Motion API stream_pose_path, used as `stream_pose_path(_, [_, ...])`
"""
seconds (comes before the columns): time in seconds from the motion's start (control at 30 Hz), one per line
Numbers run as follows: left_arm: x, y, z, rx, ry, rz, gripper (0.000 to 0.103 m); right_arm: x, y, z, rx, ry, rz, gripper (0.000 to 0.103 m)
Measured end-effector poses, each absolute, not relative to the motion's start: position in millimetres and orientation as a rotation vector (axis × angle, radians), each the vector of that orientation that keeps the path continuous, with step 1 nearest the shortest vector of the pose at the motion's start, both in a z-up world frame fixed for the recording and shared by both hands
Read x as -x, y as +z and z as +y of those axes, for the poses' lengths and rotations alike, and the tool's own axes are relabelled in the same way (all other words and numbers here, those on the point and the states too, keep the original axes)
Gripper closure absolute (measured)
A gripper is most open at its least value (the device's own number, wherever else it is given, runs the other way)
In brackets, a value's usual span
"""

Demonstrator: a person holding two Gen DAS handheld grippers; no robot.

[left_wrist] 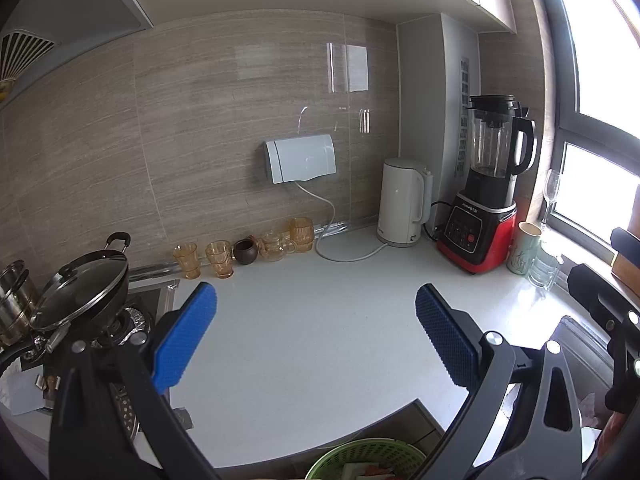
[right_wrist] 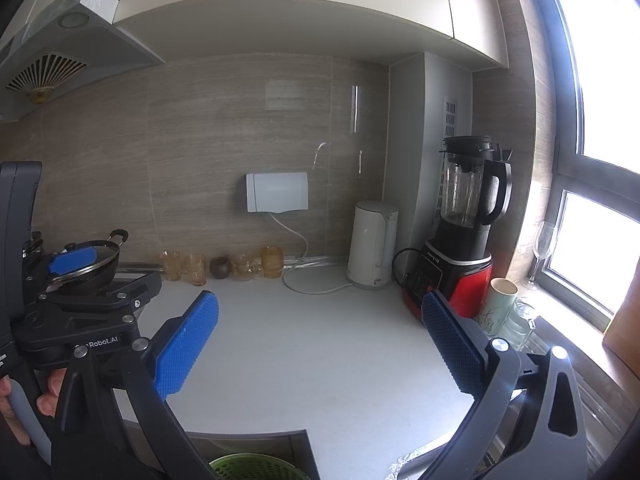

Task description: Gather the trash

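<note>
trash bin [left_wrist: 366, 458], green mesh, down low below the worktop edge, with a few scraps showing inside from the left view. no loose trash spotted on the white counter [left_wrist: 320, 340] itself. left gripper [left_wrist: 316, 330] wide open and empty, right gripper [right_wrist: 320, 340] same, both hanging over bare counter. probably best to scan toward the stove side and sink side first, then come in low and flat on whatever turns up. worth steering well clear of the amber glasses [left_wrist: 219, 258] and blender [left_wrist: 486, 208].
</note>
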State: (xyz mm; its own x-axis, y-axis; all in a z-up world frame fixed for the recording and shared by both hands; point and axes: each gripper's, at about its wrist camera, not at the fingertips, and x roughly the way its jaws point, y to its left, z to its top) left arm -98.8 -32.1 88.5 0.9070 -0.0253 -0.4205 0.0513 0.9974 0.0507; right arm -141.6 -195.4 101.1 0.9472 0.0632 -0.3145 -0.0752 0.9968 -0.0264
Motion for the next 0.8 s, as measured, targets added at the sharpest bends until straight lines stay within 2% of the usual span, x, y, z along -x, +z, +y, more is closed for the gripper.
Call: stream_pose_path(0.8, [95.1,81.9,-31.9,-0.075,-0.052,0.453,0.008,140.1,94.7,-193.0,0.039,0.059,0.344,0.002])
